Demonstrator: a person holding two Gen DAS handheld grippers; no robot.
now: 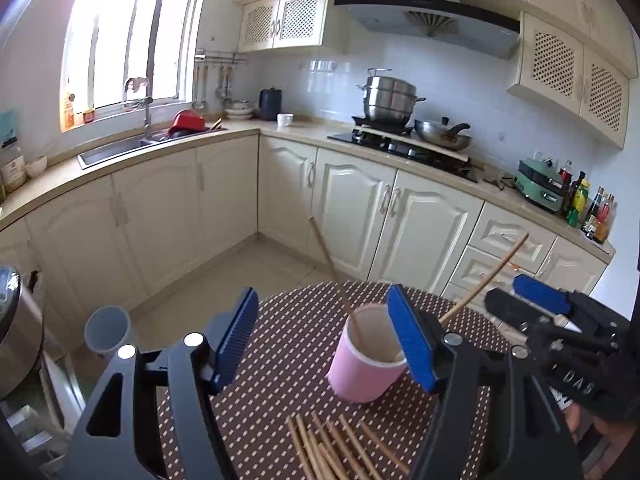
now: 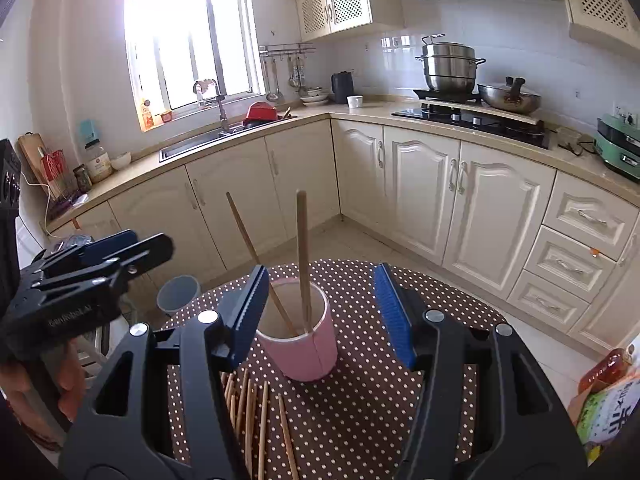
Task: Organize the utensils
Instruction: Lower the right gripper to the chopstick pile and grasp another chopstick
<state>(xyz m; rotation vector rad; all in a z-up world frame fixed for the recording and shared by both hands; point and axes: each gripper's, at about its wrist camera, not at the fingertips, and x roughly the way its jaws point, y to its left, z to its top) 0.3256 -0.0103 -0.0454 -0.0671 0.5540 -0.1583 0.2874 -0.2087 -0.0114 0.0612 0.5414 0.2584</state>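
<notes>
A pink cup stands on a round table with a brown dotted cloth. Two wooden chopsticks lean upright inside it. Several loose chopsticks lie on the cloth in front of the cup. My left gripper is open, its right pad in front of the cup's rim, holding nothing. My right gripper is open too, with the cup seen between its blue pads and neither pad pressing on it.
A grey bin stands on the floor left of the table. A steel cooker sits at the far left. Food packets lie at the right edge. Cream kitchen cabinets run behind the table.
</notes>
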